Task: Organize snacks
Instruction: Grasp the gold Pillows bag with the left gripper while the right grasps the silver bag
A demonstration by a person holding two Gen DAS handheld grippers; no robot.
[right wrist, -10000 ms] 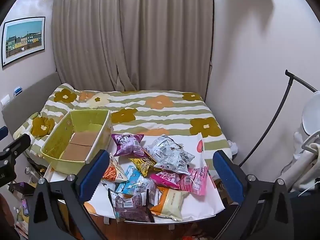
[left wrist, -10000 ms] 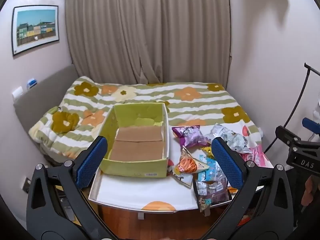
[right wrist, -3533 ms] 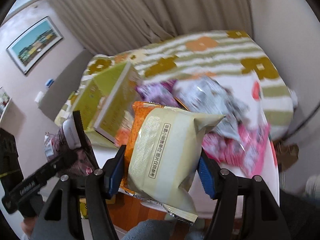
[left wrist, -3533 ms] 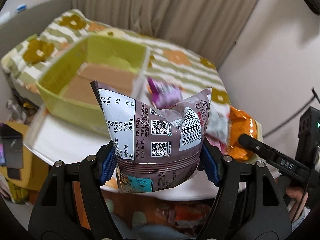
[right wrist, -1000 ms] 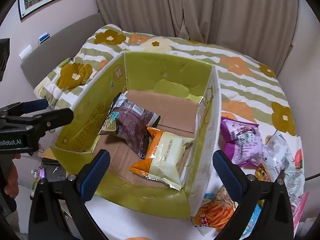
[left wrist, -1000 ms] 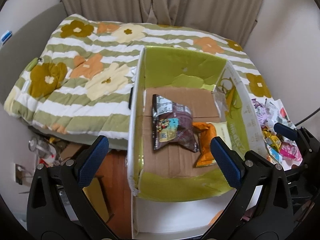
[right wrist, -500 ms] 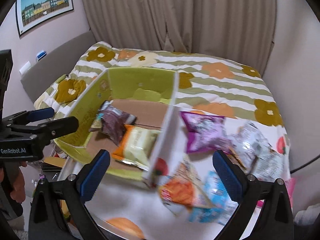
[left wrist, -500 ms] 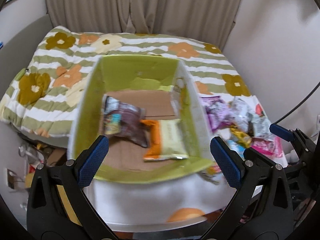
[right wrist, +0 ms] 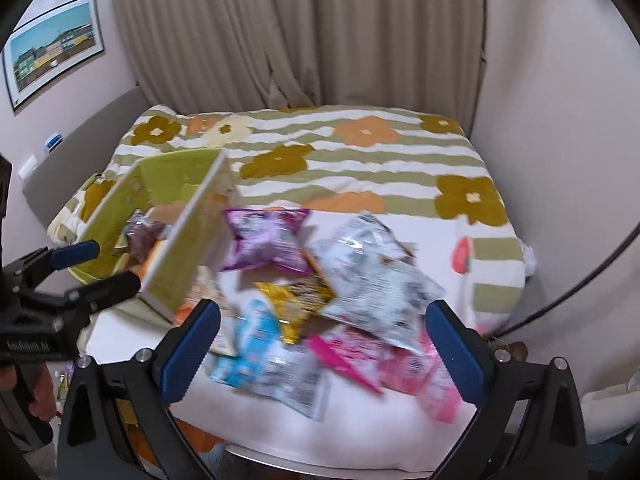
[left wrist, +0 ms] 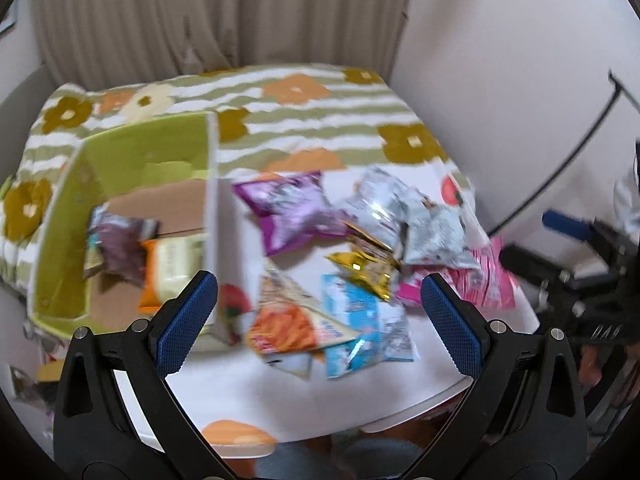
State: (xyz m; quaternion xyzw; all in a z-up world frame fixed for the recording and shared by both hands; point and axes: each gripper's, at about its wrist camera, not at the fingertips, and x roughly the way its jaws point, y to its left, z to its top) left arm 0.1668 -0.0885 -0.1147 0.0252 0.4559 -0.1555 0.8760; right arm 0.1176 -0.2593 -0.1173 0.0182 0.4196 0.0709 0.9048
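Note:
A green cardboard box stands at the table's left and holds a dark brown snack bag and an orange-and-cream bag. Loose snacks lie in a pile to its right: a purple bag, silver bags, a gold bag, blue bags, pink bags and an orange carrot-print bag. My left gripper is open and empty above the pile. My right gripper is open and empty above the pile.
The white table stands against a bed with a striped flower quilt. Curtains hang behind the bed. A thin black cable runs along the right wall. The right gripper shows at the right edge in the left wrist view.
Both grippers have swung right from over the box to over the loose snack pile. Both stay open and empty. The two bags lie in the box.

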